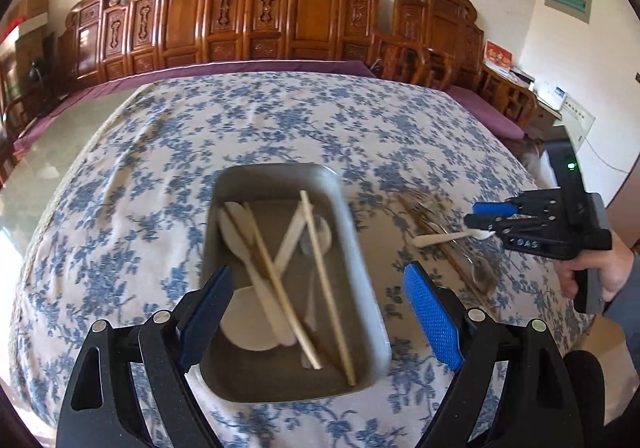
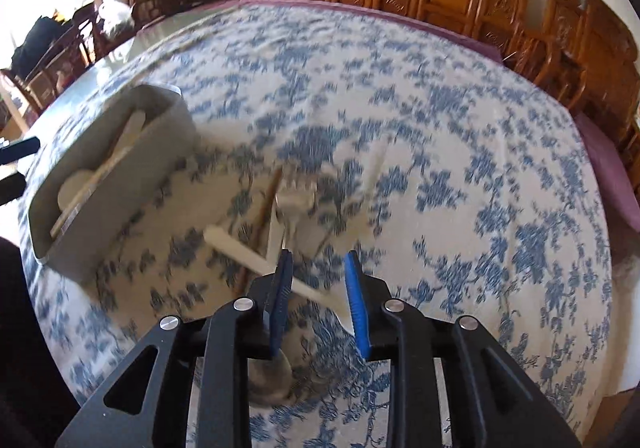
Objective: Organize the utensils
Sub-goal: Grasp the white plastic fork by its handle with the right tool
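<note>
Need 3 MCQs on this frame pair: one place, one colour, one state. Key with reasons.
1. Where does the fork lie?
A. in the tray
B. on the cloth, outside the tray
C. in a gripper

2. What colour is the tray?
A. grey
B. red
C. green

3. What state is the left gripper in?
A. shut on a chopstick
B. shut on nothing
C. open, holding nothing

Key:
1 B: the right wrist view shows the fork flat on the floral cloth, to the right of the tray.
2 A: its rim and walls are plain grey in both views.
3 C: its jaws stand wide apart above the tray, with nothing gripped.
</note>
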